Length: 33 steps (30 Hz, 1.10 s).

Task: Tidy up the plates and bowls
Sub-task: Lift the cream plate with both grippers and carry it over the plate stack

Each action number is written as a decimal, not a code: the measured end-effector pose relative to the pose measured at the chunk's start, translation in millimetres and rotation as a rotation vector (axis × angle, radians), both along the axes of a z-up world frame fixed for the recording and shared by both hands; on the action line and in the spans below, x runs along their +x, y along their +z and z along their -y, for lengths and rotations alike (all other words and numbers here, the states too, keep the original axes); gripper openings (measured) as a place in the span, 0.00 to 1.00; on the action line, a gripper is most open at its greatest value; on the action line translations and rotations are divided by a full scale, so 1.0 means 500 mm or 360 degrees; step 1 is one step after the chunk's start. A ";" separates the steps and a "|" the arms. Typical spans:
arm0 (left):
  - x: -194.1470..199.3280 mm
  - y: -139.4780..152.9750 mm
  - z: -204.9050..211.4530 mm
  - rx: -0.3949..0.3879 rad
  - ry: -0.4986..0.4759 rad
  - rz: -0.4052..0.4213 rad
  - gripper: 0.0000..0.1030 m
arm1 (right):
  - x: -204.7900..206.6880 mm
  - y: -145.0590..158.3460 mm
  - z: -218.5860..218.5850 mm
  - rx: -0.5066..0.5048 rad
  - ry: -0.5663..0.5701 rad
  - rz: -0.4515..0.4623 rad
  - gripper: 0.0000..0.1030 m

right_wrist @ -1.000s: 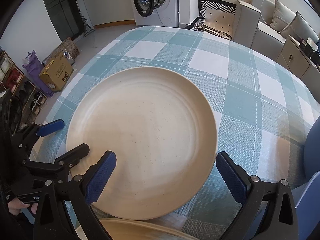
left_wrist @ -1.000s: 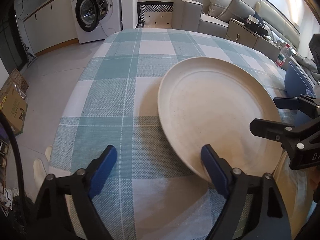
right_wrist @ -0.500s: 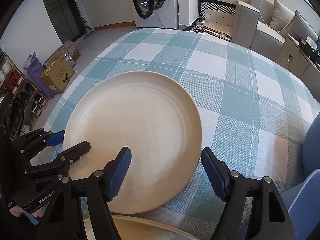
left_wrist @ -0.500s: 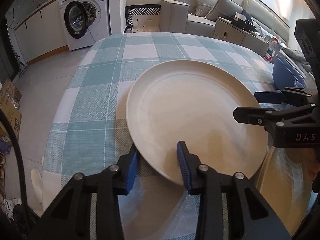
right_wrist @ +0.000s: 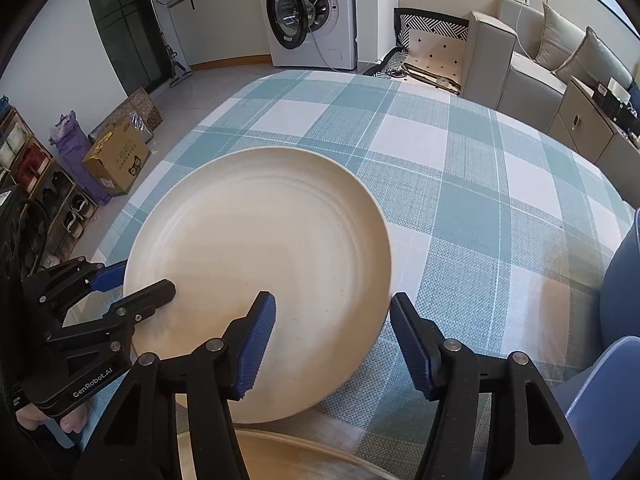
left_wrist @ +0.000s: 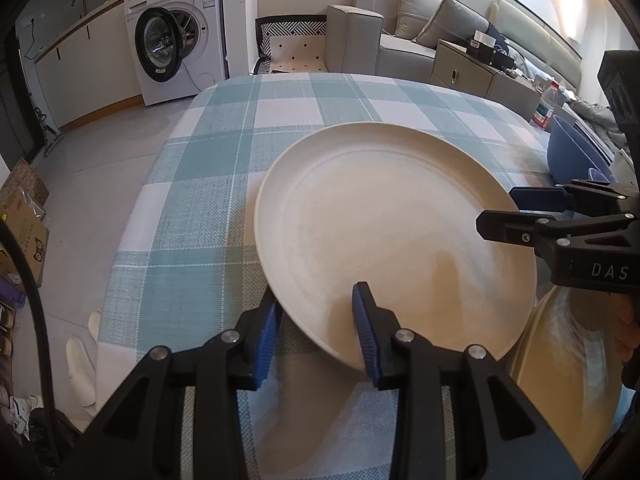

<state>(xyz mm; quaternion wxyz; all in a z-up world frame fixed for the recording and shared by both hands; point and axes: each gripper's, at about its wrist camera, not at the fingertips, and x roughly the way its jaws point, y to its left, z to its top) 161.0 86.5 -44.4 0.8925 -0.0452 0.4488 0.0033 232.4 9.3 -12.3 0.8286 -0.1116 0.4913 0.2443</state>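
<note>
Two blue pads of the left gripper (left_wrist: 316,334) pinch the near edge of the big round cream plate (left_wrist: 394,236) at the bottom middle of the left view above the blue-and-white checked tablecloth (left_wrist: 208,184), while in the right view the right gripper (right_wrist: 332,342) is closing around the plate's (right_wrist: 260,272) lower right rim, not yet tight.

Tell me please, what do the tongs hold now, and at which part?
The left tongs grip the cream plate by its near rim. The right tongs straddle the rim's right side, closing, not yet clamped.
</note>
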 end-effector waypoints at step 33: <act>-0.043 0.096 0.033 0.0054 -0.0035 0.0193 0.34 | -0.089 0.115 0.066 0.0117 -0.0042 0.0211 0.52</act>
